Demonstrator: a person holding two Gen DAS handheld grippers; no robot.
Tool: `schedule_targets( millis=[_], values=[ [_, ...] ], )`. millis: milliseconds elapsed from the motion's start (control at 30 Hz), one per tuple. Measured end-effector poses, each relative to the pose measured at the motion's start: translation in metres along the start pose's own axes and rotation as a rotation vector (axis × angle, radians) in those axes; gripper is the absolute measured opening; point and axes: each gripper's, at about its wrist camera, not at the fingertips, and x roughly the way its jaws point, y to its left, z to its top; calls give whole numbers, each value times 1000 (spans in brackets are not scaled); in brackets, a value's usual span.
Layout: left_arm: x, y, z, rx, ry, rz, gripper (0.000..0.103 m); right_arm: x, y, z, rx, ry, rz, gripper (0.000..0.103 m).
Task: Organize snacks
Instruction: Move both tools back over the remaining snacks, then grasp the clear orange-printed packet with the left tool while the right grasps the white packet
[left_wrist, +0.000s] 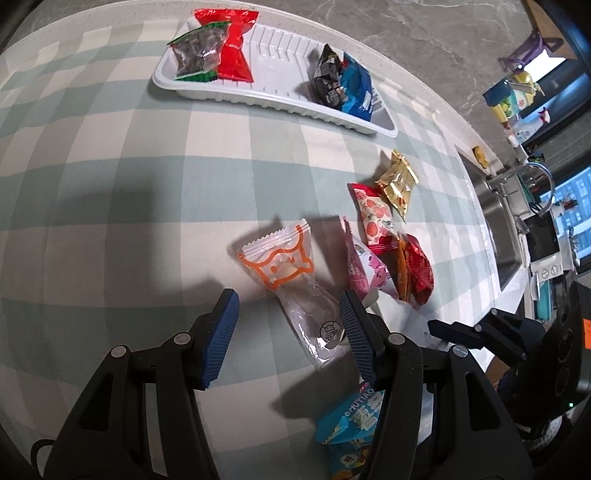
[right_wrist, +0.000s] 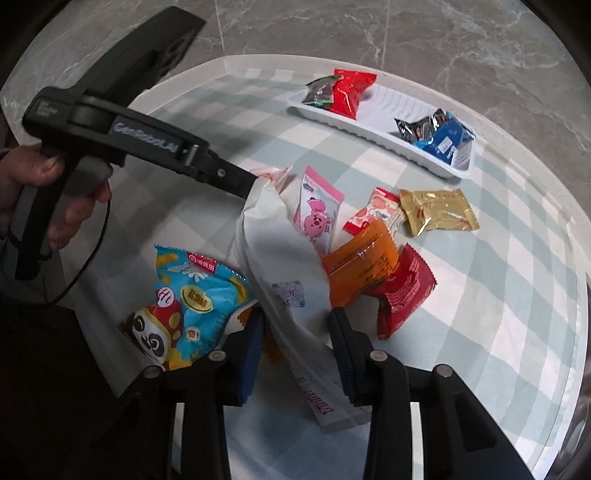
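Observation:
My left gripper (left_wrist: 289, 297) hangs open over a clear packet with an orange cat drawing (left_wrist: 291, 280), which lies on the checked cloth between its blue pads, untouched. My right gripper (right_wrist: 297, 317) is shut on a long white packet (right_wrist: 288, 266) that runs up between its fingers and hides the left gripper's tip. A white tray (left_wrist: 280, 103) at the back holds a red packet (left_wrist: 232, 55), a nut packet (left_wrist: 199, 51), a black one (left_wrist: 328, 77) and a blue one (left_wrist: 356, 88).
Loose snacks lie right of the white packet: pink pig (right_wrist: 317, 218), red-and-white (right_wrist: 376, 210), gold (right_wrist: 439, 212), orange (right_wrist: 362, 266), red (right_wrist: 402, 291). A blue panda packet (right_wrist: 192, 306) sits left of it. A hand (right_wrist: 37, 184) holds the left gripper. A sink (left_wrist: 498, 229) borders the table.

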Motion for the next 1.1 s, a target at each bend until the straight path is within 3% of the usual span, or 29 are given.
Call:
schedule_targets(
  millis=[133, 300, 567, 700, 833, 900, 1000, 1100],
  values=[
    [7, -3, 0, -10, 16, -4, 55, -9, -10, -5, 66, -38, 48, 20],
    [18, -13, -1, 1, 43, 20, 56, -26, -27, -15, 185, -92, 91, 19],
    [27, -31, 1, 73, -4, 93, 54, -43, -40, -24, 278, -143, 84, 13],
    [29, -40, -4, 158, -30, 159, 36, -41, -41, -23, 281, -146, 81, 13],
    [28, -36, -6, 167, -37, 165, 29, -33, -41, -25, 286, -110, 91, 13],
    [28, -36, -6, 171, -39, 164, 28, -30, -40, -27, 281, -104, 79, 20],
    [27, -34, -8, 172, -43, 160, 28, -24, -42, -26, 282, -74, 68, 44],
    [27, -34, -8, 172, -43, 155, 28, -17, -40, -26, 267, -47, 62, 46]
  ],
)
